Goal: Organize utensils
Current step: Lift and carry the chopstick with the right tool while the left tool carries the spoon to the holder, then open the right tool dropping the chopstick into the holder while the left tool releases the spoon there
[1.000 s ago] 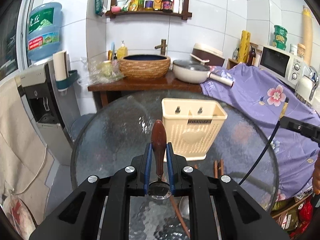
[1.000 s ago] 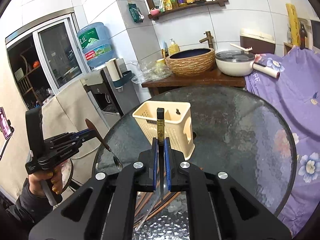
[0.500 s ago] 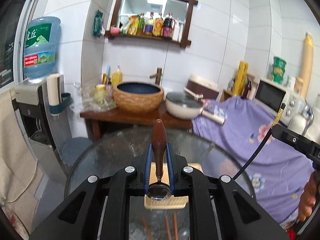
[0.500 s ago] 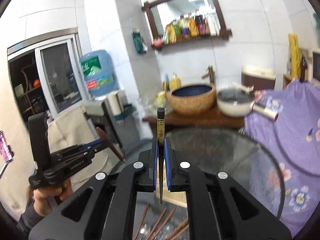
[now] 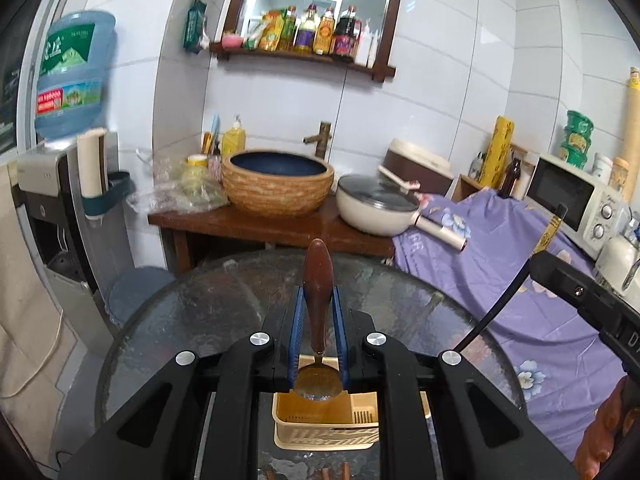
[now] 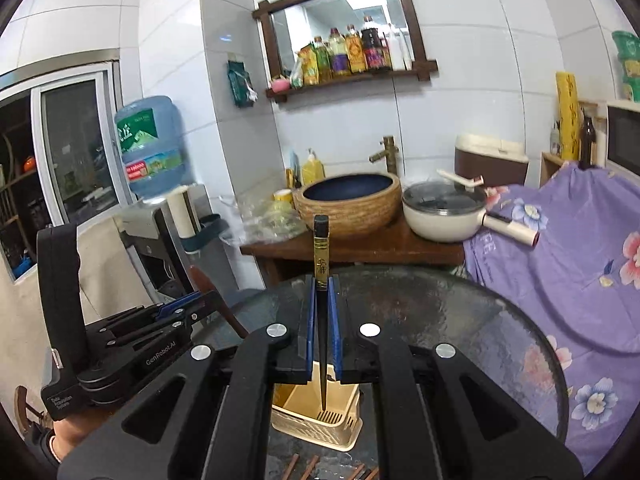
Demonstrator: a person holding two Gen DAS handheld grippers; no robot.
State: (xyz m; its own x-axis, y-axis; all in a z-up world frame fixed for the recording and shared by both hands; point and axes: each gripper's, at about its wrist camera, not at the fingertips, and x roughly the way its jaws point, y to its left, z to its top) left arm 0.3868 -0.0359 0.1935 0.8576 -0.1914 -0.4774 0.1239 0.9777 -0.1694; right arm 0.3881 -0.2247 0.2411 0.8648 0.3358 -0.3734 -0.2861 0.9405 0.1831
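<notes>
Both grippers loaded above the utensil holder

The left gripper [image 5: 318, 320] is clamped on a wooden-handled spoon [image 5: 317, 280], bowl over the cream utensil holder [image 5: 324, 436] on the glass table [image 5: 192, 312]; the right gripper [image 6: 323, 320] pinches a black chopstick [image 6: 321, 264], tip inside the holder.

Left gripper [image 5: 318, 308]: black body, blue pads [image 5: 297, 320], silver screws. It clamps a spoon [image 5: 318, 288] with a red-brown handle and a metallic bowl. Right gripper [image 6: 321, 300]: black, blue pads [image 6: 310, 320]. It clamps a chopstick [image 6: 321, 280], black with gold bands and gold markings near the top.

Holder [image 5: 324, 424]: cream-yellow, slotted base, directly below both grippers. Table [image 6: 460, 320]: dark textured glass. Behind the table: basin [image 5: 278, 184], tan woven-pattern outside, dark blue inside; right of the basin, a cream pan [image 5: 376, 210] with a grey lid. Right of the table: cloth [image 6: 560, 248], purple with pink, white and blue flowers. Wall tiles [image 5: 440, 100]: white.
</notes>
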